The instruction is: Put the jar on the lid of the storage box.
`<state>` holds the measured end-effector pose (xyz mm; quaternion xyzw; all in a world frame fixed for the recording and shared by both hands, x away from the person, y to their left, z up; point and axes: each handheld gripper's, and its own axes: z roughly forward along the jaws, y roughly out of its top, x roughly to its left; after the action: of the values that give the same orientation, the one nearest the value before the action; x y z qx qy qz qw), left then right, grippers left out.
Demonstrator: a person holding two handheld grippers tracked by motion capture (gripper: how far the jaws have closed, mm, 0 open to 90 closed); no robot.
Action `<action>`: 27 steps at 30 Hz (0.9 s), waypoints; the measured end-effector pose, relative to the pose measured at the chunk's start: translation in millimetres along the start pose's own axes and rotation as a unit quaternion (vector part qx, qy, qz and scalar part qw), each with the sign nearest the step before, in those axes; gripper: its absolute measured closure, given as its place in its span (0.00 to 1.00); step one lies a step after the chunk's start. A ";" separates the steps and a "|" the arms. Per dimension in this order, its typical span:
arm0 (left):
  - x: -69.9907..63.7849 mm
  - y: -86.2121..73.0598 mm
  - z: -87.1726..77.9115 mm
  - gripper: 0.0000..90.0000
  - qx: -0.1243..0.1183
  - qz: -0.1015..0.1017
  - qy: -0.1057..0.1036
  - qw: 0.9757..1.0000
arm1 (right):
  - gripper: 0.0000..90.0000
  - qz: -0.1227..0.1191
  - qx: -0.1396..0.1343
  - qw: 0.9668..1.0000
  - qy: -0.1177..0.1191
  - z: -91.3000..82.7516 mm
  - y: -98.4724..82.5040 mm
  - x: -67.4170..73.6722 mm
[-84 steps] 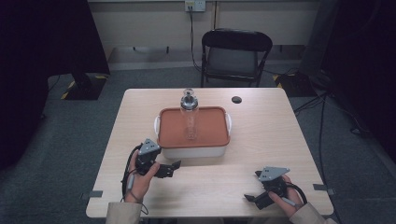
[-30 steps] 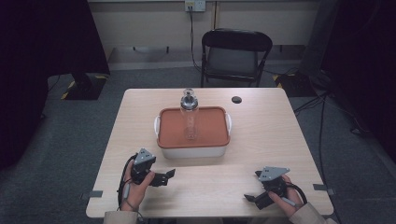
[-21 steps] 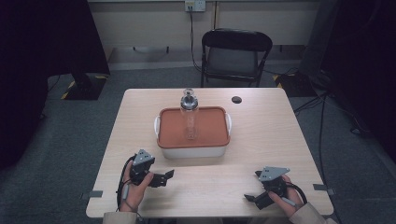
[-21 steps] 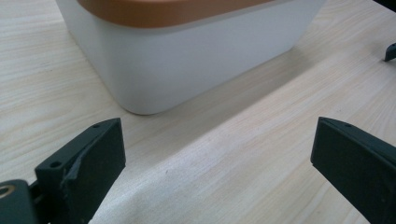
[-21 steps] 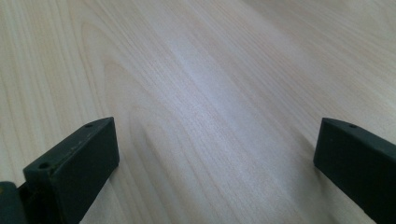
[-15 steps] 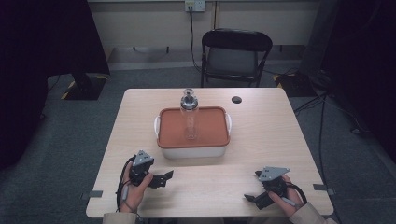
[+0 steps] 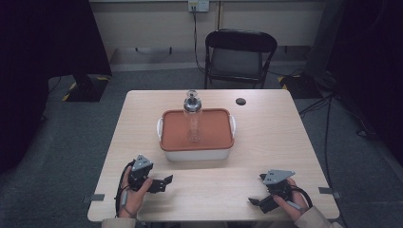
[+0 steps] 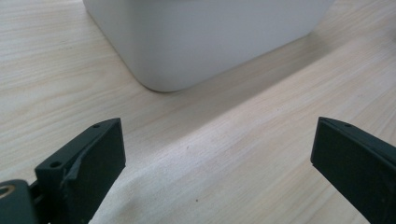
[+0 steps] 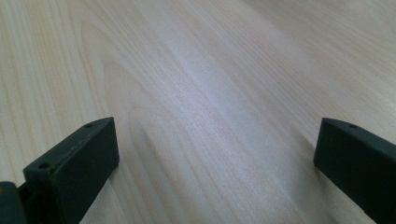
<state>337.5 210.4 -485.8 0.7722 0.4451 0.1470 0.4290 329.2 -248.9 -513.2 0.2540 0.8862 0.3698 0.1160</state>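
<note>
Both hands are resting at the near edge of the desk [image 7: 266, 142], the left gripper [image 7: 161, 182] and right gripper [image 7: 256, 203] holding fingers wide apart and empty, probably readying for the lidded tub [image 7: 196, 135] mid-desk, where a glass bottle [image 7: 192, 116] is standing.

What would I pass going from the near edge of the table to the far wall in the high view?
Right hand-held gripper → left hand-held gripper → white tub with orange lid → small black disc → folding chair → wall socket.
</note>
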 end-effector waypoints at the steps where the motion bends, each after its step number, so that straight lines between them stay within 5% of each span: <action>1: 0.7 -0.8 -0.2 0.03 0.000 -0.001 0.000 1.000 | 0.00 0.000 0.000 1.000 0.000 0.0 0.0 0.0; 27: 14.7 -15.4 -9.3 0.03 0.015 -0.008 0.020 1.000 | 0.00 0.000 0.000 1.000 0.000 0.0 0.0 0.0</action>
<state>331.4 231.0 -494.8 0.7715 0.4624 0.1523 0.4097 329.2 -248.9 -513.2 0.2540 0.8862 0.3697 0.1160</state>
